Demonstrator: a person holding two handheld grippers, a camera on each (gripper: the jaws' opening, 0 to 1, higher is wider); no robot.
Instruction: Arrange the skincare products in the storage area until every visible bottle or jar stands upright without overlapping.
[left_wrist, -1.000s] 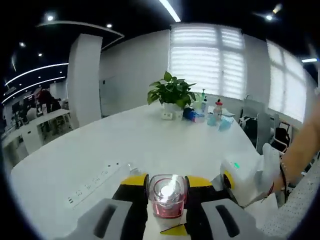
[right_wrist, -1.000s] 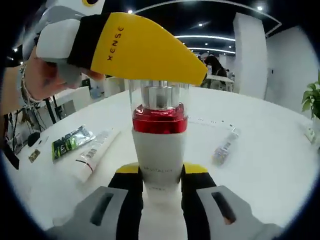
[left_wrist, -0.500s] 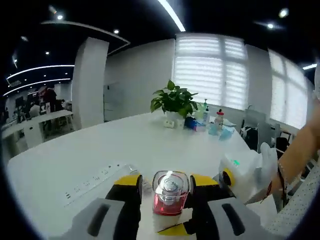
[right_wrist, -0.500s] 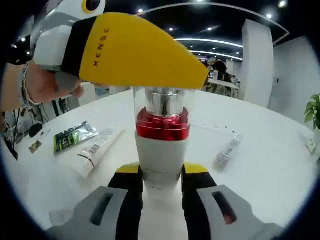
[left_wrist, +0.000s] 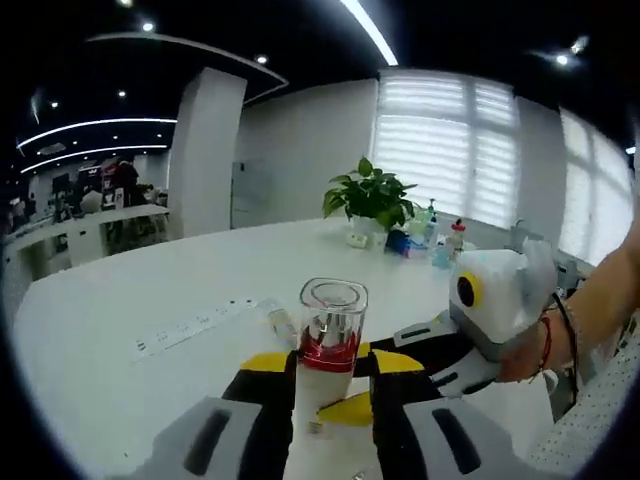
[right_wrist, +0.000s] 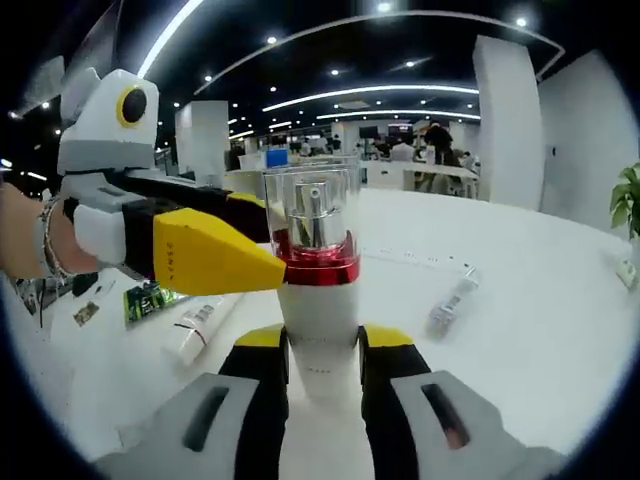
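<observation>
Right hand-held gripper (right_wrist: 322, 352) clamps upright pump bottle (right_wrist: 316, 270); left hand-held gripper (right_wrist: 235, 262) also clamps it; tubes (right_wrist: 196, 328) nearby.

The right gripper (right_wrist: 322, 350) clamps both jaws against the white body of the pump bottle (right_wrist: 318, 272). The left gripper (left_wrist: 332, 372) straddles the same bottle at its red band, hand-held.

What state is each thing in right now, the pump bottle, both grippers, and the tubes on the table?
Pump bottle: upright, clear cap on, held at its white body.
Right gripper: shut on the pump bottle.
Left gripper: jaws either side of the bottle; grip unclear.
White tube: lying flat.
Small tube: lying flat.
</observation>
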